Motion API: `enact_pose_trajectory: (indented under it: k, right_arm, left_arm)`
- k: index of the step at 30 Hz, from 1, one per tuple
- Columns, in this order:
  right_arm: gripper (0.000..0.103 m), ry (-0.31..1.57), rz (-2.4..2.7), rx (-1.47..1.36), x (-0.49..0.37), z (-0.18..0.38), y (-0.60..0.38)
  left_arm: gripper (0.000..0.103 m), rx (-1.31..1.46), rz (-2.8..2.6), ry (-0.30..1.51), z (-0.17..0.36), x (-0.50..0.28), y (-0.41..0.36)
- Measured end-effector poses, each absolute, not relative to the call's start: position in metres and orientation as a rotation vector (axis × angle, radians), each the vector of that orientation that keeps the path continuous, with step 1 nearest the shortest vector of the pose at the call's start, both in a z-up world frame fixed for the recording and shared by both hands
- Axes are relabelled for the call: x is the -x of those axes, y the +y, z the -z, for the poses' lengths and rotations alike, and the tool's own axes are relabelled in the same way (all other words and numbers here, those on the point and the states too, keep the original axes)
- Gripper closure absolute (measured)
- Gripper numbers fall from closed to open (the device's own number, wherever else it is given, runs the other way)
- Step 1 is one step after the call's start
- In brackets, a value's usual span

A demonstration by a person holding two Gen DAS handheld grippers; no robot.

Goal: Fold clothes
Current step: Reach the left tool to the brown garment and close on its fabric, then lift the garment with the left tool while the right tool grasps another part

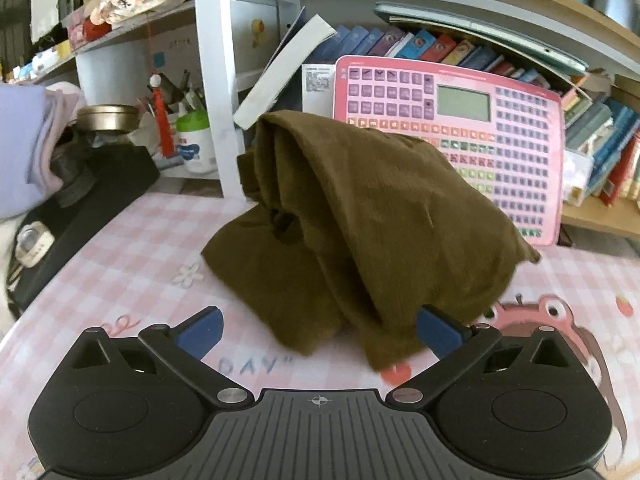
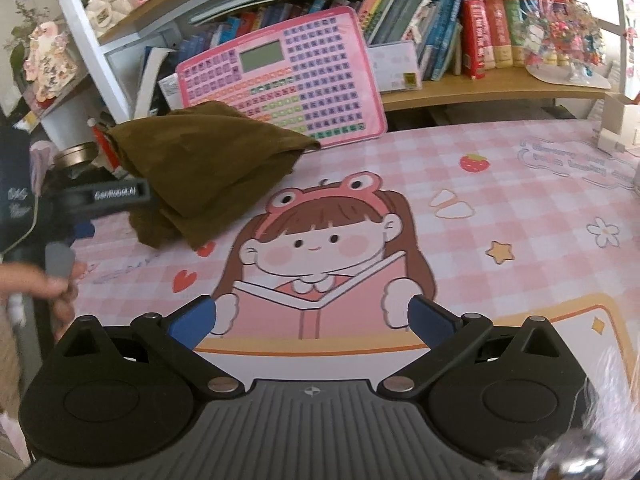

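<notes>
An olive-brown garment [image 1: 360,220] lies in a crumpled heap on the pink checked desk mat [image 1: 132,252]. My left gripper [image 1: 320,330] is open, its blue fingertips [image 1: 202,330] spread either side of the heap's near edge, not gripping it. In the right wrist view the garment [image 2: 208,160] sits at the far left of the mat, with the left gripper's black body [image 2: 108,196] just in front of it. My right gripper [image 2: 314,322] is open and empty, over the cartoon girl print [image 2: 320,248], well apart from the garment.
A pink keyboard toy [image 1: 480,136] leans against the bookshelf behind the garment. Books [image 2: 460,32] fill the shelf. A black device [image 1: 88,208], a white bottle [image 1: 196,144] and folded pale lilac cloth [image 1: 24,148] stand at the left. A white box [image 2: 620,124] sits far right.
</notes>
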State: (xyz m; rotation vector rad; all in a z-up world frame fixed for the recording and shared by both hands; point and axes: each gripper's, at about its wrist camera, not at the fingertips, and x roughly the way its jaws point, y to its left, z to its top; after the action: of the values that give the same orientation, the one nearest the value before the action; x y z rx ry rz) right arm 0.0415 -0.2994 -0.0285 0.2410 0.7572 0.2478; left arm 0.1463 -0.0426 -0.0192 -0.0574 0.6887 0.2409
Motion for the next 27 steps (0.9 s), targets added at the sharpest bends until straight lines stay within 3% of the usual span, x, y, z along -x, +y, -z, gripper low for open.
enact_pose_trajectory:
  k: [7,9,10,13,16,27]
  right_arm:
    - [0.000,0.777,-0.217,-0.263,-0.040,0.031,-0.312]
    - [0.000,0.783,-0.208,-0.269,-0.039,0.032,-0.315]
    - [0.000,0.786,-0.203,-0.272,-0.039,0.032,-0.317]
    - [0.000,0.795,-0.183,-0.284,-0.038,0.034,-0.323]
    - [0.000,0.802,-0.165,-0.295,-0.039,0.034,-0.325]
    - [0.000,0.778,-0.255,-0.327,-0.040,0.025,-0.313]
  left_arm:
    - [0.000,0.125,-0.259,0.701,0.030,-0.191,-0.036]
    - [0.008,0.162,-0.274,0.702,0.031,-0.200,-0.033]
    - [0.017,0.181,-0.276,0.706,0.032,-0.203,-0.031]
    - [0.075,0.237,-0.260,0.727,0.034,-0.207,-0.027]
    - [0.090,0.210,-0.210,0.719,0.028,-0.197,-0.036]
    - [0.094,0.128,0.073,0.708,0.008,-0.066,-0.097]
